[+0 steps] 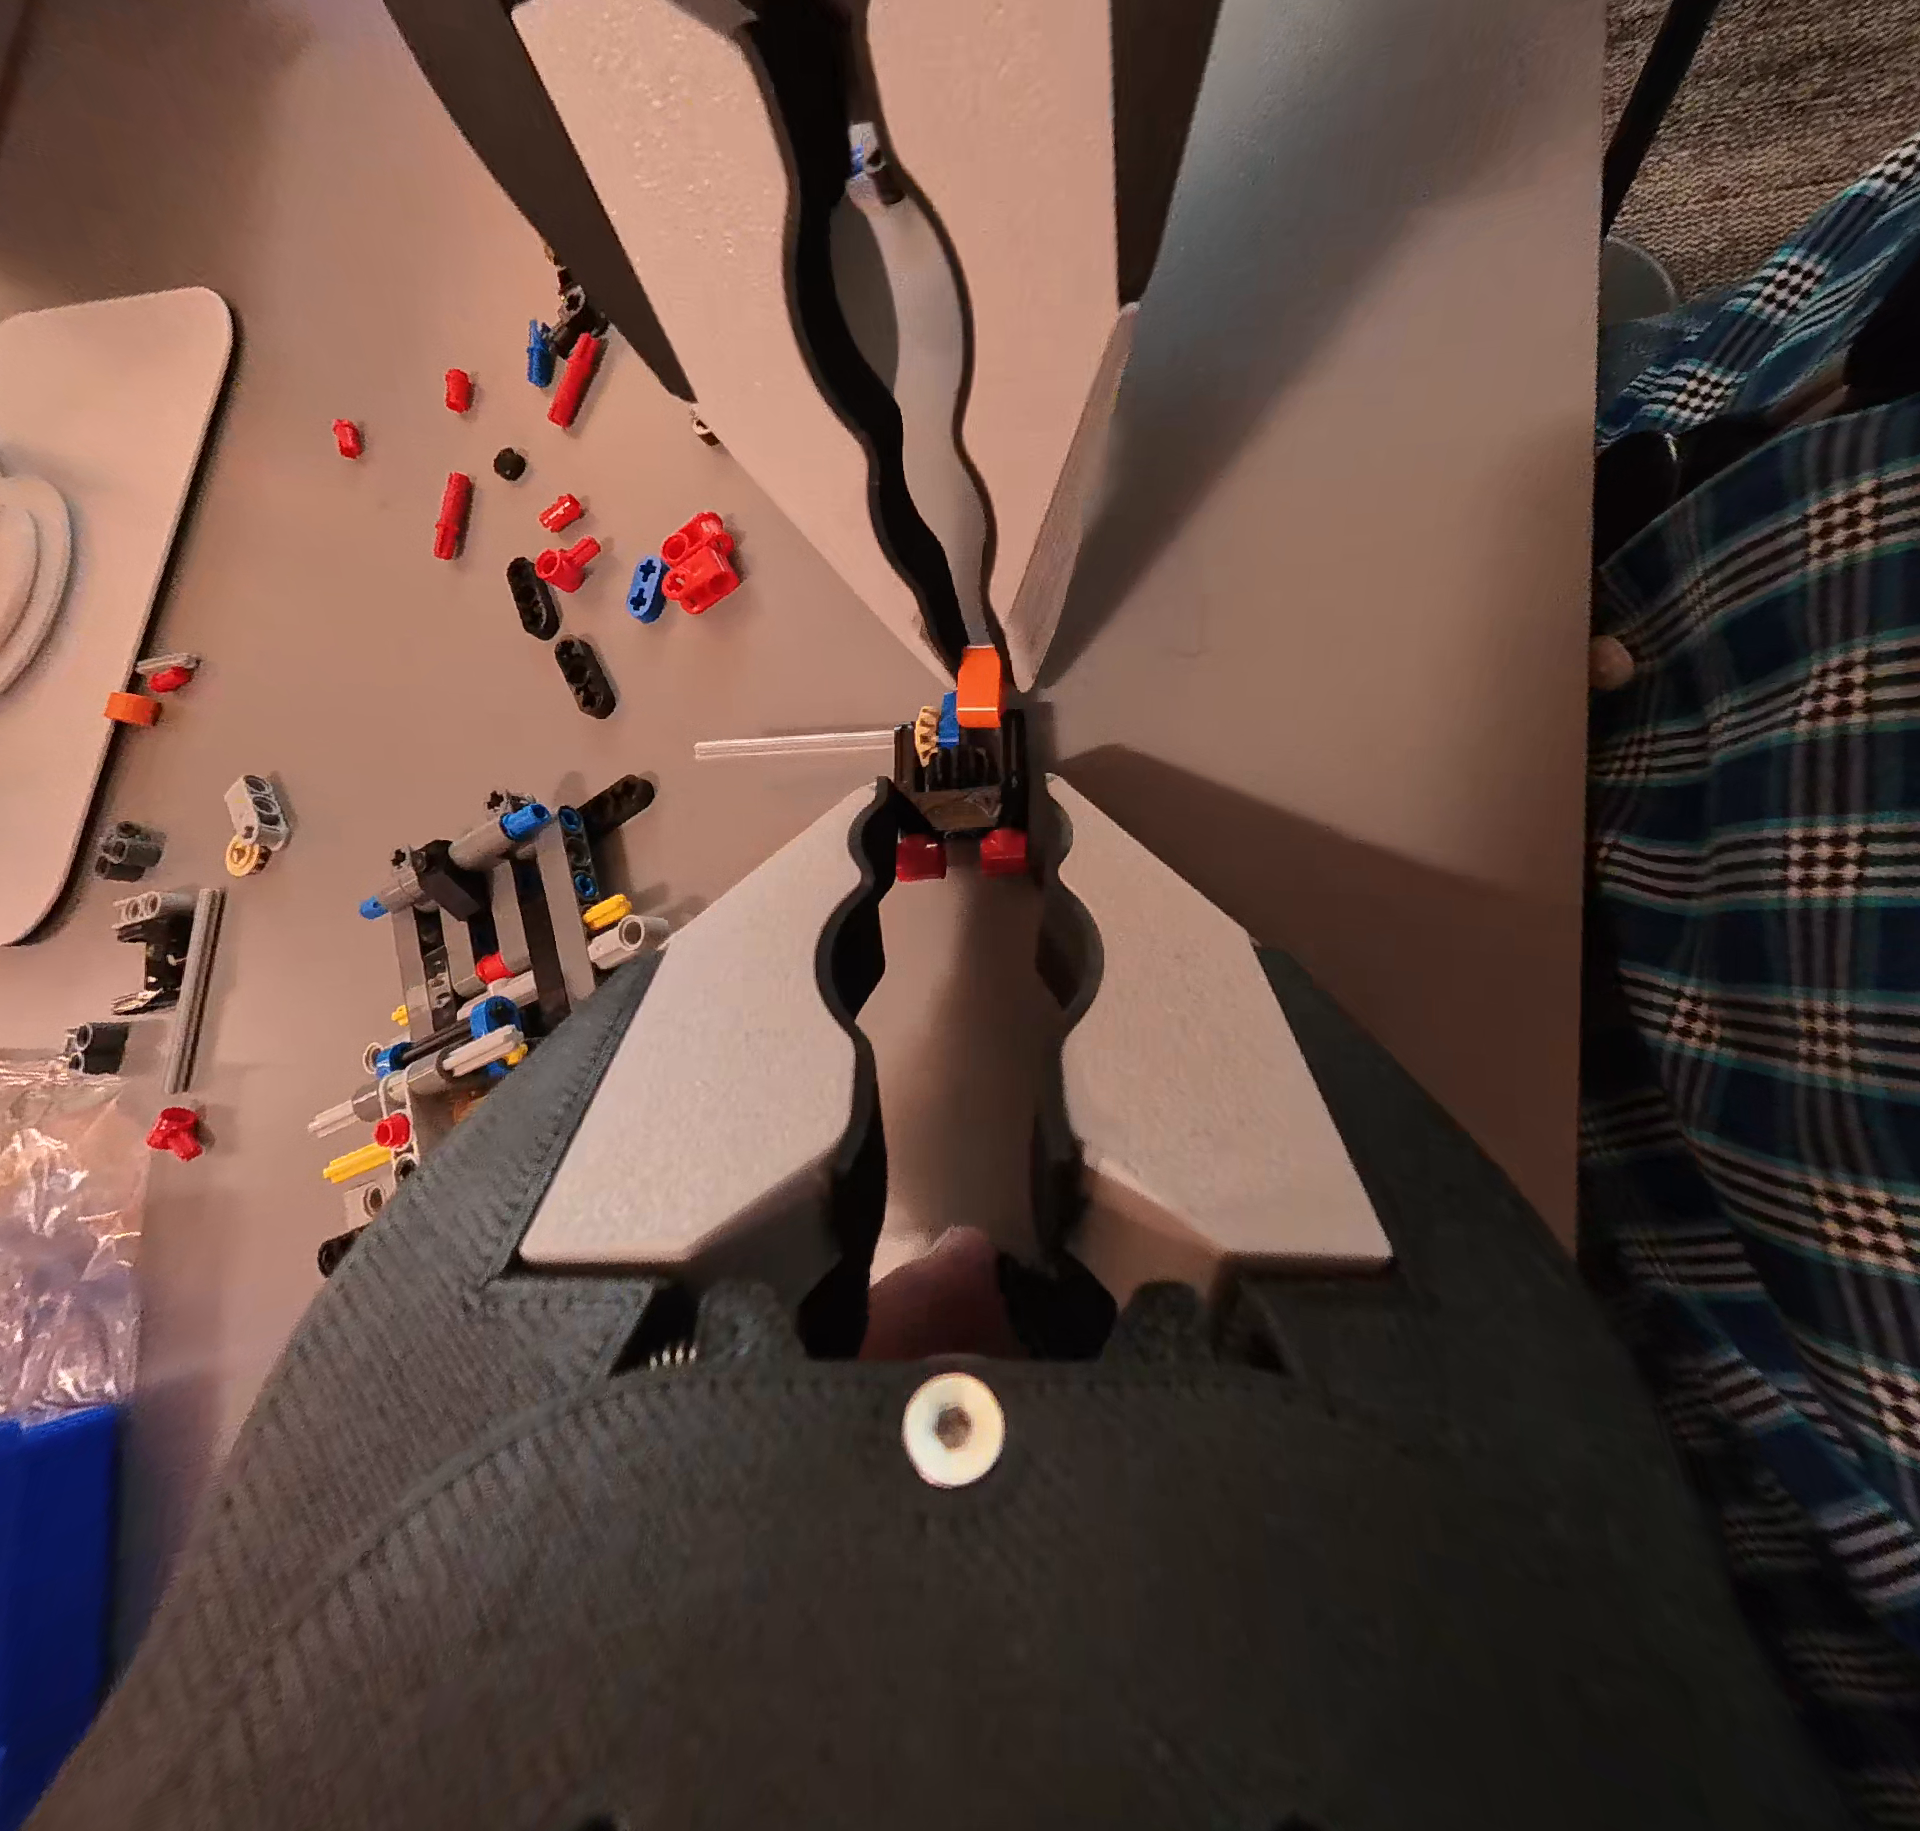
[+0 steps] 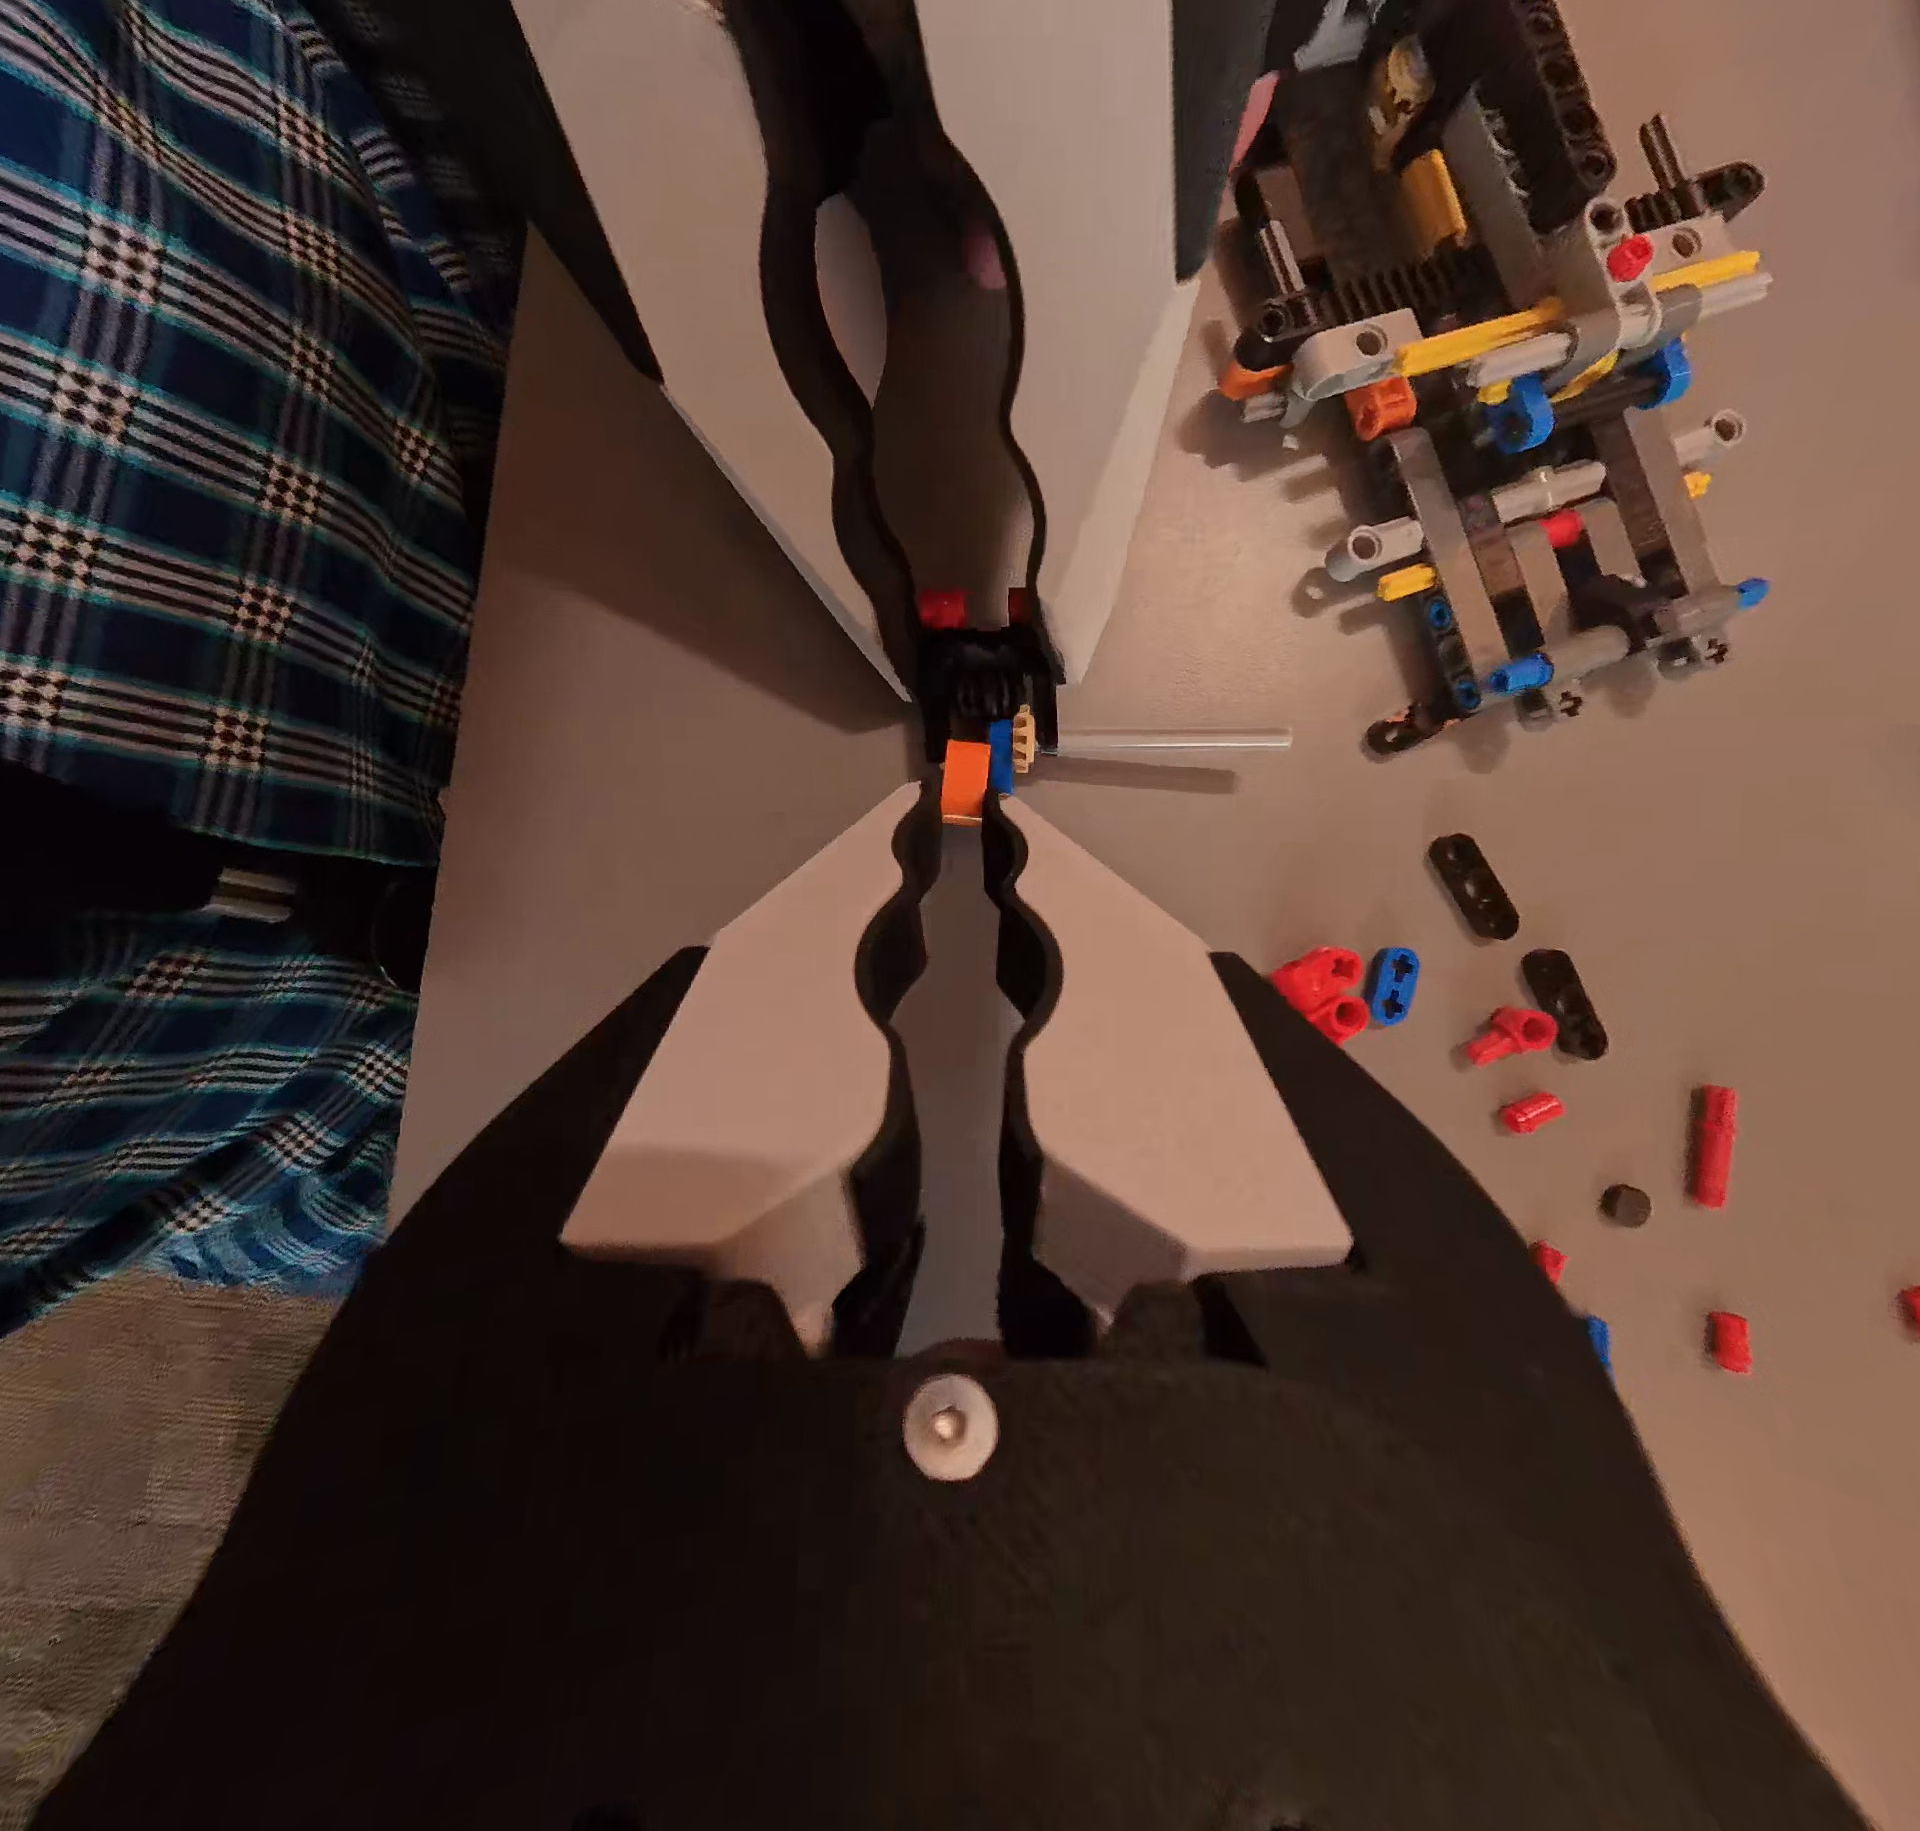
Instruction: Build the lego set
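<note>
My left gripper (image 1: 961,810) is shut on a small black sub-assembly (image 1: 961,794) with two red pins, a blue and tan part, and a thin pale axle (image 1: 795,744) sticking out sideways. My right gripper (image 2: 964,805) faces it tip to tip, shut on an orange piece (image 2: 961,779) that touches the sub-assembly (image 2: 982,669). Both are held just above the table. The right gripper also shows in the left wrist view (image 1: 987,664), and the left gripper in the right wrist view (image 2: 985,675). The large grey, black and yellow build (image 2: 1507,379) lies on the table beside them and also shows in the left wrist view (image 1: 488,940).
Loose red, blue and black pieces (image 1: 696,560) are scattered on the table and also show in the right wrist view (image 2: 1320,986). A grey pad (image 1: 114,534), a plastic bag (image 1: 62,1210) and a blue box (image 1: 52,1532) are at the left. A person in a plaid shirt (image 2: 208,431) sits at the table edge. My left and right fingertips are right by each other.
</note>
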{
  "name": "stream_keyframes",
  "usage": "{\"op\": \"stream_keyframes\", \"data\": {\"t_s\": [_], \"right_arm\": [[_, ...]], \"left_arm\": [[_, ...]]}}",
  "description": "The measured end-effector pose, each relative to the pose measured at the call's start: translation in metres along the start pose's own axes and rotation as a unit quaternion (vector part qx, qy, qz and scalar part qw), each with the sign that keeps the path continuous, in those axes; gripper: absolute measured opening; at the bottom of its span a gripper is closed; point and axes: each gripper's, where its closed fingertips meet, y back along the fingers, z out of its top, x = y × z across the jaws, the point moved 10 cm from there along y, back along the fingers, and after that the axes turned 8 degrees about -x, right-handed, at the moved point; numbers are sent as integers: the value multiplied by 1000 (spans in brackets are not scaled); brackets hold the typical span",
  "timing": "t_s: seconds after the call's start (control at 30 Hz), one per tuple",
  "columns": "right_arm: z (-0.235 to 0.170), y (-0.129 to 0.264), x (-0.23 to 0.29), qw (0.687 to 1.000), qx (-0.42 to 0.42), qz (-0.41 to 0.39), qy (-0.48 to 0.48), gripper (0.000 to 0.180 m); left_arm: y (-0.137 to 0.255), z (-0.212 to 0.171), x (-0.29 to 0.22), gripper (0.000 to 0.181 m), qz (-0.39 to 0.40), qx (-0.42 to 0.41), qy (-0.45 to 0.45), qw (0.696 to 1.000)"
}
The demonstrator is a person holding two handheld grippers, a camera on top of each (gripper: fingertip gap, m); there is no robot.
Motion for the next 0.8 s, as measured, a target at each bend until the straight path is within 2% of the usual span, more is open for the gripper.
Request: {"op": "stream_keyframes", "data": {"t_s": [0.33, 0.53, 0.8], "right_arm": [[9, -5, 14, 993, 58, -67, 73, 4], [9, -6, 16, 989, 63, -70, 116, 4], [13, -7, 14, 992, 84, -56, 80, 4]], "left_arm": [[0, 1, 0, 23, 4, 1, -2, 1000], [0, 1, -4, 23, 18, -3, -22, 1000], [0, 1, -7, 23, 33, -6, -36, 999]]}}
